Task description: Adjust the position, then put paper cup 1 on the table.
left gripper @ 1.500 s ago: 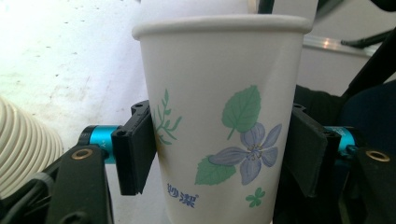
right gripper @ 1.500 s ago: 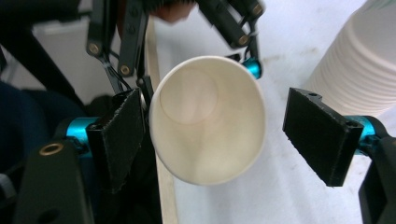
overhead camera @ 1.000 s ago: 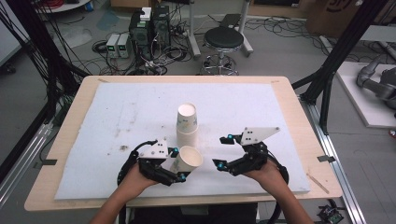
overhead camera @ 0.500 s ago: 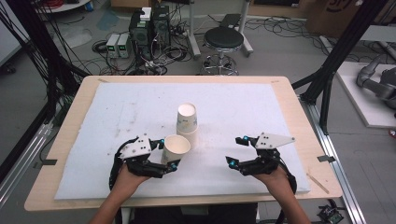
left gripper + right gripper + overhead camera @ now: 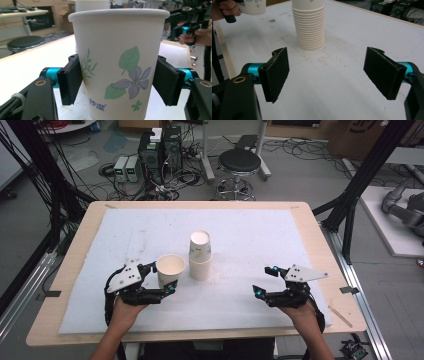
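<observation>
Clamping a single paper cup in the left gripper, pressing the black fingers against its two opposite sides just below the middle of the wall. Holding that cup upright, mouth up, with its green-leaf and purple-flower print facing the left gripper view. Placing it over the front left part of the tabletop, just beside the stack of paper cups and to its left, apart from it. Not possible to tell whether the cup's base is touching the white sheet.

Holding the right gripper low over the front right part of the tabletop, well apart from the stack. Spreading its fingers wide, with bare white sheet between them. Pointing them across the sheet toward the ribbed stack, standing farther off in the right gripper view.
</observation>
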### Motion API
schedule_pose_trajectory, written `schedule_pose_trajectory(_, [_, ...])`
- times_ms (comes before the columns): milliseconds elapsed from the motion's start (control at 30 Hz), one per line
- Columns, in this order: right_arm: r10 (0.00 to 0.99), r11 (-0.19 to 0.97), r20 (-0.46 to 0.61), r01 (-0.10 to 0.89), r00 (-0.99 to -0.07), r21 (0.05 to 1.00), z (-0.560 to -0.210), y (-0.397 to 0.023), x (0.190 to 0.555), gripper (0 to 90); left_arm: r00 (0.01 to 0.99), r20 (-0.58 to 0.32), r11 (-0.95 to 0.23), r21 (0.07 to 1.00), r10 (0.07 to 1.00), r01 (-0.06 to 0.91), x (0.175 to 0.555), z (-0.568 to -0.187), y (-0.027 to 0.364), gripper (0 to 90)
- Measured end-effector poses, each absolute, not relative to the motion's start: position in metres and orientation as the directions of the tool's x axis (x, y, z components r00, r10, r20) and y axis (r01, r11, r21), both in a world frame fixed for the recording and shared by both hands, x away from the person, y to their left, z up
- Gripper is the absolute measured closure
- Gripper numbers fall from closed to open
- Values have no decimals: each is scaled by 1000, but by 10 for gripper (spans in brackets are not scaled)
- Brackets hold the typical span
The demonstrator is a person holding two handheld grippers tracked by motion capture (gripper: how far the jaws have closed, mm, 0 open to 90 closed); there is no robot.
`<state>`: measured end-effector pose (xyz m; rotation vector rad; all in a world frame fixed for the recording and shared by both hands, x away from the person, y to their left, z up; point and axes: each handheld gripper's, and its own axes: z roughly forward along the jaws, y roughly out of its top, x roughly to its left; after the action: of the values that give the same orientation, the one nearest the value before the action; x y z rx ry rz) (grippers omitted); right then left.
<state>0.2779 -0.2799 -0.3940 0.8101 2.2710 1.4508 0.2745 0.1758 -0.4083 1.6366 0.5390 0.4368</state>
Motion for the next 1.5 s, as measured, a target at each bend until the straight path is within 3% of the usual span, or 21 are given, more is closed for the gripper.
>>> schedule_pose_trajectory(433, [650, 304, 31, 297, -759, 905, -393, -289, 278, 211, 709, -45, 10, 999, 704, 54, 277, -406, 212, 299])
schedule_pose_trajectory(1167, [647, 304, 30, 294, -762, 906, -393, -288, 277, 212, 633, -76, 61, 997, 770, 46, 298, -409, 235, 301])
schedule_pose_trajectory(1500, [646, 302, 31, 292, -763, 907, -393, -291, 276, 211, 578, -92, 46, 995, 811, 93, 317, -423, 244, 301])
